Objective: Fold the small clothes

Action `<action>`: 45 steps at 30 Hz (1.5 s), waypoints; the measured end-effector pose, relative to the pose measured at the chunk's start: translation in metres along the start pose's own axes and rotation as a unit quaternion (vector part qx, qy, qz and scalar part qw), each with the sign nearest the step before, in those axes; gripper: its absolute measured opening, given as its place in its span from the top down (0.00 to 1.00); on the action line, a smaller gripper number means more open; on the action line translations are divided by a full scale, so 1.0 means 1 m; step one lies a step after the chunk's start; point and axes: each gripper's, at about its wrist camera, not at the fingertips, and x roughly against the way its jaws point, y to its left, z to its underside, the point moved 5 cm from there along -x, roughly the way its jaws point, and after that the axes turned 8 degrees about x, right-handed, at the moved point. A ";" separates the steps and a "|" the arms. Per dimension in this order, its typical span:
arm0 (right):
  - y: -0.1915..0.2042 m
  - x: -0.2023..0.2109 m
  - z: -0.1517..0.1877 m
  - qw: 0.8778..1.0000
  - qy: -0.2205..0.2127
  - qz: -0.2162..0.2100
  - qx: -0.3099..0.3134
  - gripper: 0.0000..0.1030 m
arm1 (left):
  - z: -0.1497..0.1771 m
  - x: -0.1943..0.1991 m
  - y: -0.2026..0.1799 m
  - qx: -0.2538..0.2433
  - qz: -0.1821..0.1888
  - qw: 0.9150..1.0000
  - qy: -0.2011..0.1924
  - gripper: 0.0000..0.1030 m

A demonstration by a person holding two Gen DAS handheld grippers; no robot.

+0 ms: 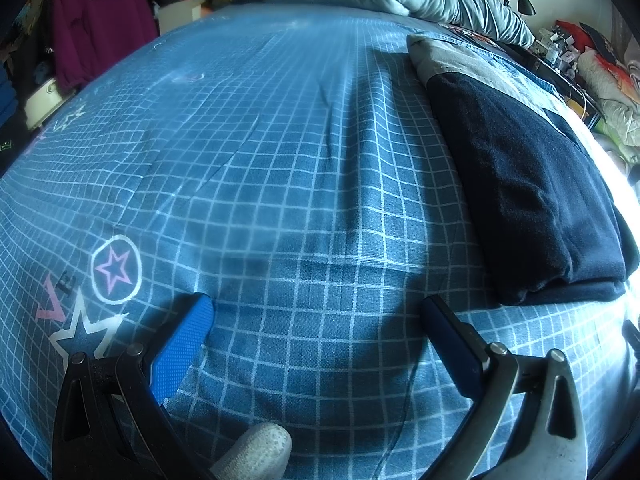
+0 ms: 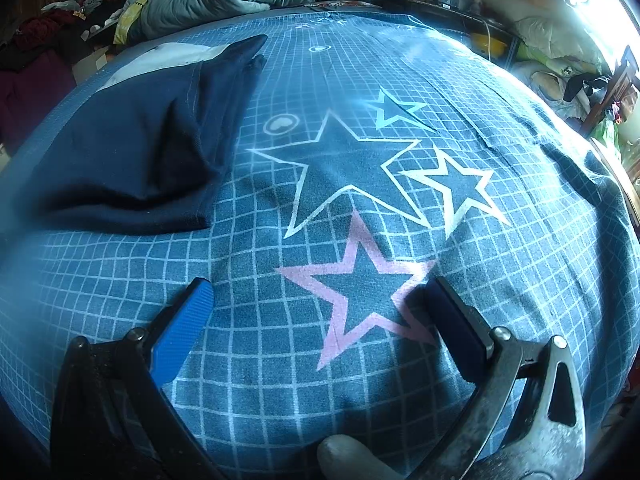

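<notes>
Both the left gripper (image 1: 316, 304) and the right gripper (image 2: 318, 288) hang spread wide and empty over the blue grid bedsheet (image 1: 280, 140), the folded navy garment (image 1: 528, 184) lying at two o'clock in the left wrist view, ten o'clock in the right.

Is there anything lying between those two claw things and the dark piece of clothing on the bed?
Nothing visible. Only bare checked bedsheet lies between the open left gripper and the folded navy garment, and likewise for the open right gripper.
</notes>
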 end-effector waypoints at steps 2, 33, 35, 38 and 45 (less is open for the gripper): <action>-0.001 -0.001 -0.002 1.000 0.009 -0.003 -0.001 0.00 | 0.000 0.001 0.001 0.003 0.004 1.000 0.001 0.00; -0.001 -0.015 -0.015 1.000 0.026 0.007 -0.002 0.00 | -0.005 -0.006 -0.001 0.000 -0.010 1.000 -0.005 0.00; -0.001 -0.015 -0.015 1.000 0.026 0.007 -0.002 0.00 | -0.006 -0.006 -0.002 0.000 -0.010 1.000 -0.005 0.00; -0.001 -0.015 -0.015 1.000 0.026 0.007 -0.002 0.00 | -0.006 -0.006 -0.002 0.000 -0.010 1.000 -0.005 0.00; -0.001 -0.015 -0.015 1.000 0.026 0.009 -0.001 0.00 | -0.006 -0.006 -0.002 0.000 -0.010 1.000 -0.005 0.00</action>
